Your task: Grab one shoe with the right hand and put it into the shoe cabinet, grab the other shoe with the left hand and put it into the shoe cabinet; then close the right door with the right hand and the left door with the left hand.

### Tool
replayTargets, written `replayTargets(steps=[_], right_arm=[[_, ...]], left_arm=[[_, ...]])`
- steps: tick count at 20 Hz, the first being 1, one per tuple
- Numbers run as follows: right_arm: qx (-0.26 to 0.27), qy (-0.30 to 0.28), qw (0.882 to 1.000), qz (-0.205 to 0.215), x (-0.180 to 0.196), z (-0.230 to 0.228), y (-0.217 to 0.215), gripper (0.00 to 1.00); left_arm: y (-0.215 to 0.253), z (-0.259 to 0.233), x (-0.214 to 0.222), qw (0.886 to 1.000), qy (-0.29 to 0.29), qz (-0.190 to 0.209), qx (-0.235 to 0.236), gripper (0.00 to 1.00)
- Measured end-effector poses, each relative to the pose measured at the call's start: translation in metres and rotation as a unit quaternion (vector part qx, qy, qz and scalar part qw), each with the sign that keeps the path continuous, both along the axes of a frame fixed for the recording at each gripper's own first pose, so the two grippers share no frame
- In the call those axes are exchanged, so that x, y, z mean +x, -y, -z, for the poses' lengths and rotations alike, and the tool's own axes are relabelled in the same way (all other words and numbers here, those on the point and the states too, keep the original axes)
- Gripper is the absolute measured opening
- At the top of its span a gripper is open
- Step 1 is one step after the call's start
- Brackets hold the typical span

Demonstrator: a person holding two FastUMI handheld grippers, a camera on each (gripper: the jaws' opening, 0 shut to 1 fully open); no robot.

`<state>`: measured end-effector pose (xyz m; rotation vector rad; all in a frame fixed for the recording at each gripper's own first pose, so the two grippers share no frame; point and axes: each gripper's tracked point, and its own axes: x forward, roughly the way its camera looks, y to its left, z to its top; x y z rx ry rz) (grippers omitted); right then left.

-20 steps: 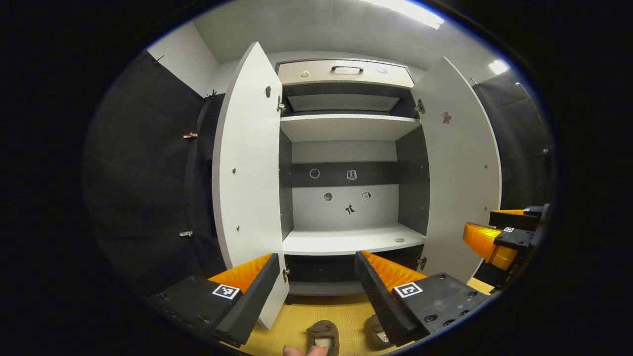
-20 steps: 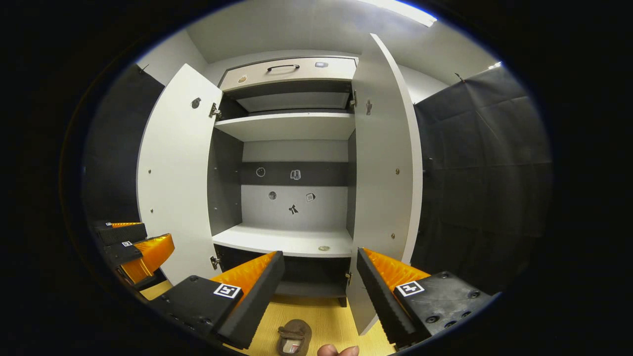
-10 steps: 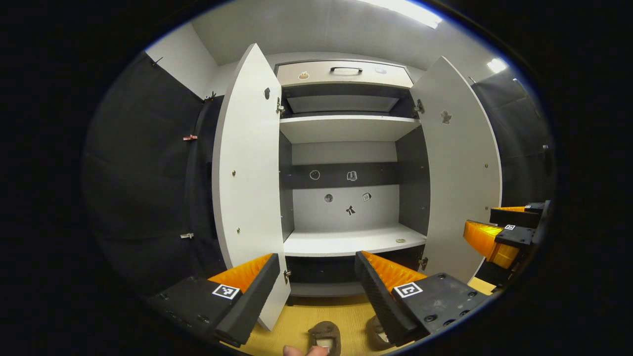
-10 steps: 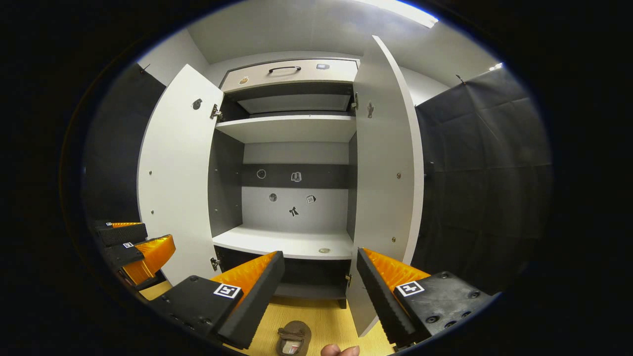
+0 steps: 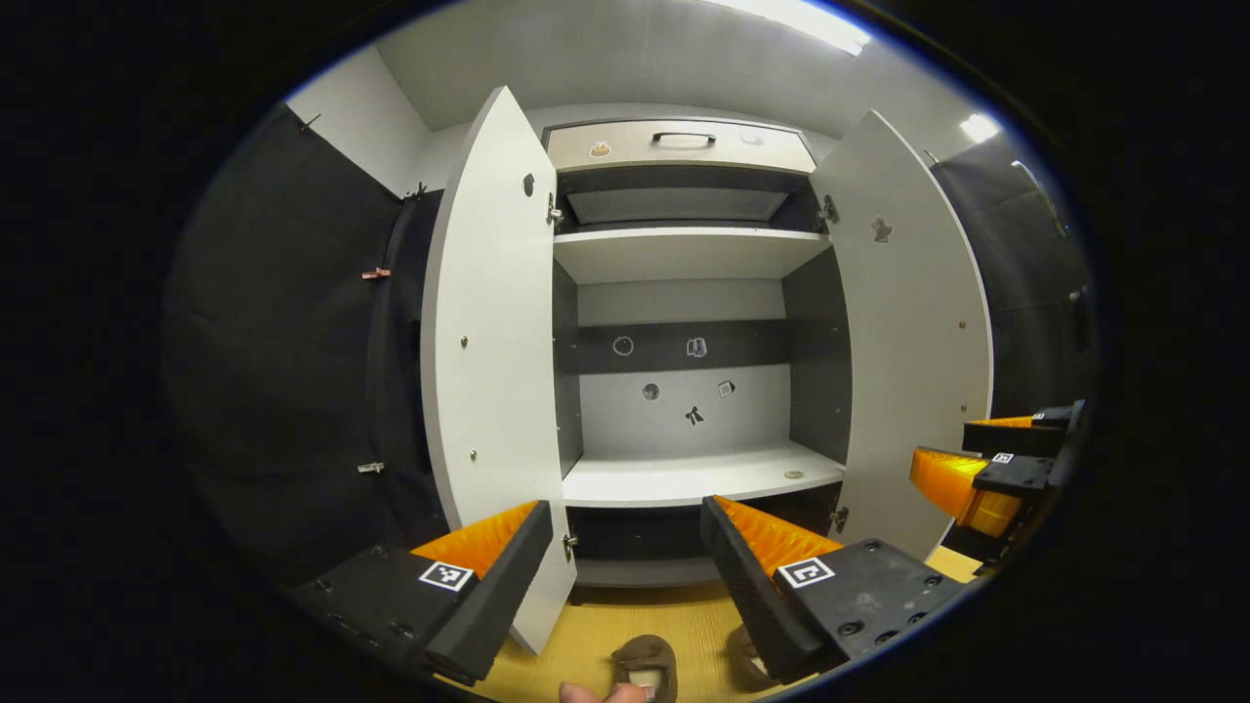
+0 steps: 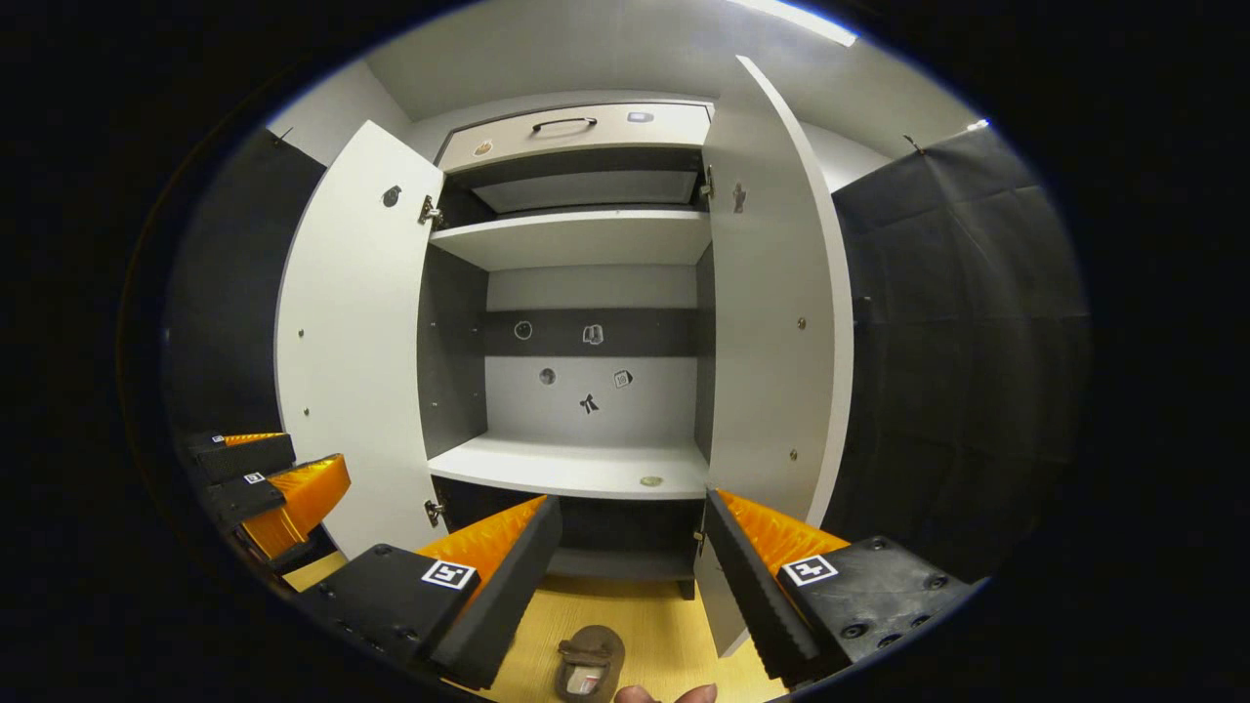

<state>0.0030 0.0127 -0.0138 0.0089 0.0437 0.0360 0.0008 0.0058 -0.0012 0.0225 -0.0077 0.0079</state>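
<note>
A white shoe cabinet (image 5: 684,254) (image 6: 576,239) stands ahead with both doors swung wide, left door (image 5: 488,342) (image 6: 356,332) and right door (image 5: 913,342) (image 6: 771,293). Its shelves hold no shoes. Two brown shoes lie on the yellow floor below me: one (image 5: 645,666) (image 6: 589,664) between my fingers, the other (image 5: 742,659) half hidden behind a finger. My left gripper (image 5: 625,576) is open above them. My right gripper (image 6: 630,571) is open too. Each shows at the other view's edge: the right gripper (image 5: 996,459) and the left gripper (image 6: 269,478).
A closed drawer (image 5: 679,144) with a handle tops the cabinet. Black cloth walls (image 5: 283,332) (image 6: 957,332) flank it on both sides. A fingertip (image 5: 586,693) shows at the lower edge. A small round disc (image 6: 650,480) lies on the lower shelf.
The right gripper view has dipped slightly, so the cabinet sits higher and more floor and shoe show. The left view has barely shifted. Both grippers stay open.
</note>
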Motion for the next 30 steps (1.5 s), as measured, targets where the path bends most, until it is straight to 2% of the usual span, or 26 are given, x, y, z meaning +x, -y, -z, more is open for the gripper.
replayTargets(steps=[6, 11, 18, 30], right_arm=[[0.009, -0.054, 0.998, -0.027, -0.006, 0.05, -0.022, 0.98], [0.014, -0.121, 0.991, -0.057, -0.014, 0.11, -0.042, 0.98], [0.043, -0.23, 0.969, -0.085, -0.033, 0.2, -0.072, 0.99], [0.056, -0.369, 0.925, -0.07, -0.027, 0.337, -0.1, 0.99]], left_arm=[[-0.014, 0.012, -0.008, 1.0, -0.007, -0.014, 0.01, 0.97], [-0.024, 0.023, -0.018, 1.0, -0.014, -0.026, 0.012, 0.98], [-0.039, 0.041, -0.027, 0.999, -0.027, -0.046, 0.012, 0.98], [-0.065, 0.066, -0.031, 0.996, -0.047, -0.072, 0.003, 0.98]])
